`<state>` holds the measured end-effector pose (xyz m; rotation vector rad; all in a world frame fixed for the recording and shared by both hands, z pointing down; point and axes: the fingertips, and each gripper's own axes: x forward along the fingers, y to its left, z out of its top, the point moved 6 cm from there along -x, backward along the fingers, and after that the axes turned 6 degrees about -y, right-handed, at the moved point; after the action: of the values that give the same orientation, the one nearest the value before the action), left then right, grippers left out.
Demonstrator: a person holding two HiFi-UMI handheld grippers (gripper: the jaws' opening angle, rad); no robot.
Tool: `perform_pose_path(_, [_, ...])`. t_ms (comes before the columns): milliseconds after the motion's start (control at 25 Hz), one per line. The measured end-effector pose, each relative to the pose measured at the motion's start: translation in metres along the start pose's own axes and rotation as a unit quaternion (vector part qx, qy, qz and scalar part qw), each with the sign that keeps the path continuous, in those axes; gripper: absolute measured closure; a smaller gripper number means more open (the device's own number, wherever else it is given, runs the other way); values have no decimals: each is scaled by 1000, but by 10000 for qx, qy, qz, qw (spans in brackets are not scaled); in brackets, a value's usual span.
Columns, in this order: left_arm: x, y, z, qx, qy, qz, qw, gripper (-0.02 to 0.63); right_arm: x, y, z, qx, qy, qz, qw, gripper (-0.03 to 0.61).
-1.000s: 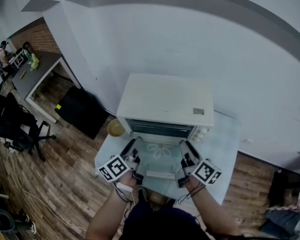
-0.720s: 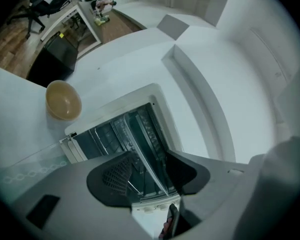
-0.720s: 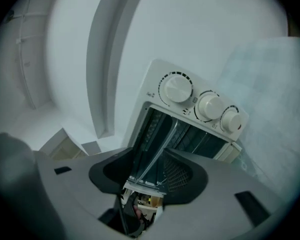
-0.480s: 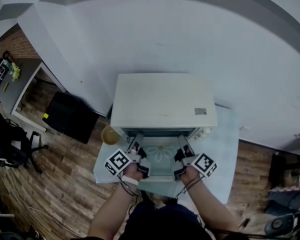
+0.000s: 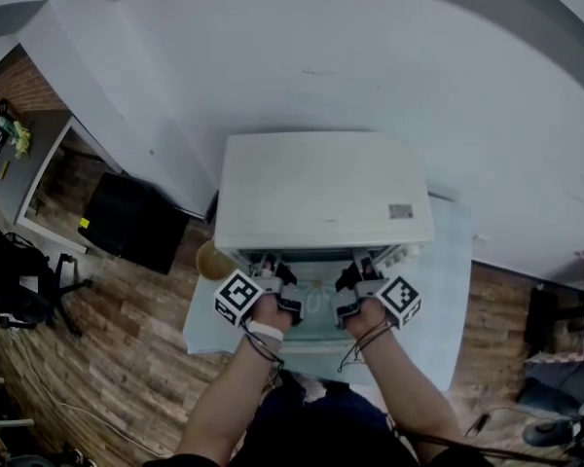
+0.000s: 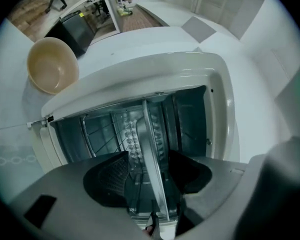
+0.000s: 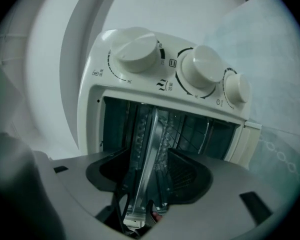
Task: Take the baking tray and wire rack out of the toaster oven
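The white toaster oven [image 5: 321, 188] stands on a small table with its door [image 5: 316, 321] folded down. In the left gripper view the baking tray's metal rim [image 6: 151, 149] runs between my left gripper's [image 6: 150, 176] black pads [image 6: 109, 180] with a gap on each side. The wire rack [image 6: 97, 134] shows deeper inside. The right gripper [image 7: 150, 171] straddles the same tray rim [image 7: 151, 144] the same way, with the wire rack [image 7: 192, 129] behind. Both grippers' jaws have just been opening and stand open around the tray's edge. In the head view both grippers [image 5: 271, 278] [image 5: 355, 275] are at the oven mouth.
A tan bowl [image 6: 52, 64] sits on the table left of the oven, also in the head view [image 5: 214, 259]. Three white knobs [image 7: 137, 49] sit beside the oven opening. The pale tabletop [image 5: 448, 261] extends to the right. A black box [image 5: 131, 222] stands on the wooden floor.
Both grippers have moved forward and down from above the open door to the oven mouth. Their marker cubes have rolled a little.
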<state>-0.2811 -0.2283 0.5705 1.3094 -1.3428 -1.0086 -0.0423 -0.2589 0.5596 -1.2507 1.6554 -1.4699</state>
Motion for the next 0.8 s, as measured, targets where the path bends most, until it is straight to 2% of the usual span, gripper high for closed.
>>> perform_pose_path(120, [2,1,1,-34,-19,-57,10000,390,5,-1,3,83,-98,62,9999,369])
perform_pose_path(240, [2,2,2,-20,-12,-153,9999,453,7,-6,6,45,-140,20,9999,424])
perform_pose_path(400, [1,0,3,79,45,-188,9998,500,8,-8,6,-44,-84,47,9999,464])
perform_pose_path(800, [-31,-1,-4,17,111,-293,9995,507,-25,-9,-3,13,-29,38,10000,477])
